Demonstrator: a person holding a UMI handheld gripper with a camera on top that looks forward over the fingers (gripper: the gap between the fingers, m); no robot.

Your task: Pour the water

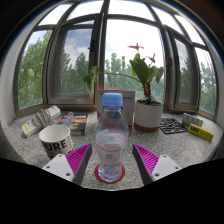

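A clear plastic water bottle (112, 135) with a blue cap stands upright on a round red coaster (99, 175) on the speckled stone counter (30, 152). My gripper (112, 152) is open around it. The bottle stands between the magenta pads, with a narrow gap at each side, and rests on its own base. The water level in it is hard to read. A white cup (56, 141) with dark lettering stands on the counter to the left, just beyond the left finger (79, 160).
Behind the bottle are a potted plant in a white pot (148, 114), a colourful book (73, 122) and a rolled paper (40, 120). A black keypad (173, 126) and a yellow box (200, 130) lie at the right. Windows close off the back.
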